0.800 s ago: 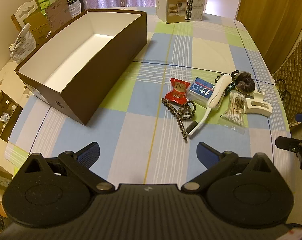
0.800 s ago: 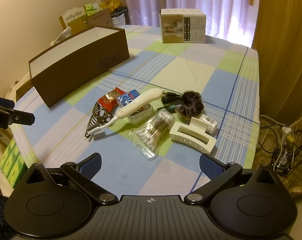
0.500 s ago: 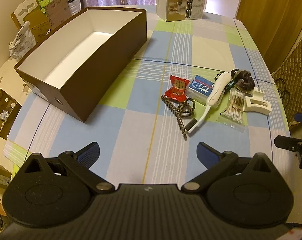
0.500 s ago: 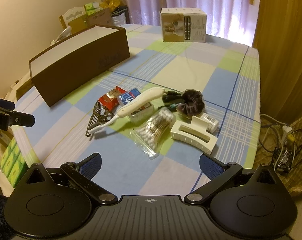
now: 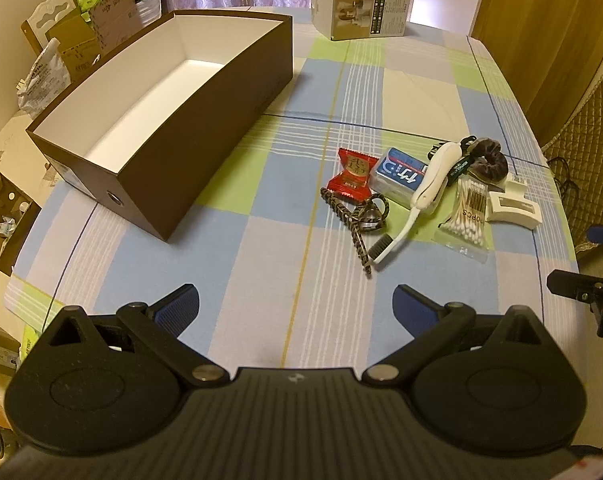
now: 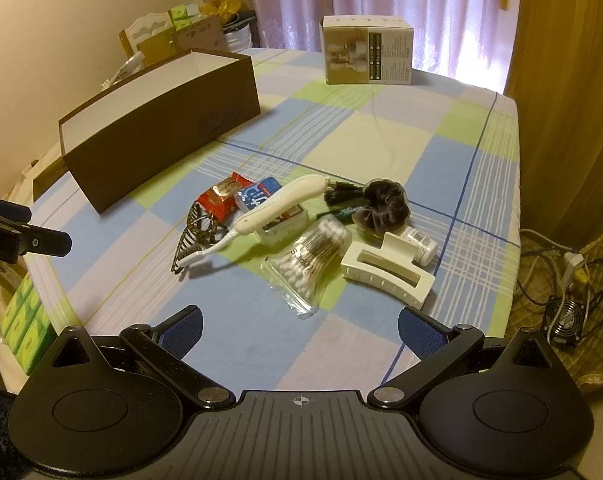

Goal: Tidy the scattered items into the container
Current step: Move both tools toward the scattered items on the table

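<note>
An empty brown box with a white inside stands at the table's left. Right of it lies a cluster: red snack packet, blue tissue pack, white toothbrush, patterned hair clip, bag of cotton swabs, white claw clip, dark scrunchie and small white bottle. My left gripper and right gripper both hover open and empty near the table's front edge.
A printed carton stands at the table's far end. Cardboard boxes and bags are stacked beyond the left side. A quilted chair and cables with a small fan are at the right.
Both views have crept slightly toward the table; the items sit a little lower in frame. Nothing was picked up and both grippers stay open.
</note>
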